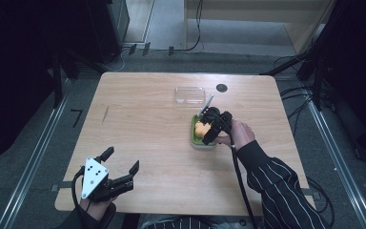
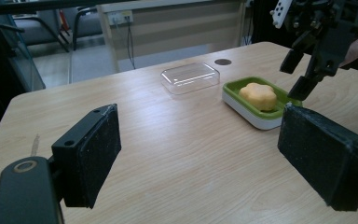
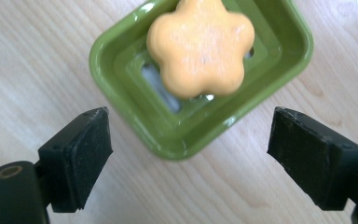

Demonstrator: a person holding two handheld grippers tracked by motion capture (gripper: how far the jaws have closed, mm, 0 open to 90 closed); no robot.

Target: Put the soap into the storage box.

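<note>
At the lower left of the high view, the left gripper [image 1: 122, 161] rests at the near edge of the wooden table [image 1: 143, 138], its jaws spread wide with nothing between them; in the left gripper view the two black pads [image 2: 98, 149] stand far apart over bare wood. Toward the upper middle of the table lies a clear plastic lid [image 1: 189, 94], apart from the other things. Just right of center sits a green soap dish [image 1: 196, 136] with an orange flower-shaped soap [image 1: 200, 129] lying inside it. The right gripper [image 1: 208, 128] hangs over the dish, pointing down. In the right gripper view its jaws are released, gripping nothing, and the soap [image 3: 200, 46] lies in the dish [image 3: 121, 70] beyond them.
</note>
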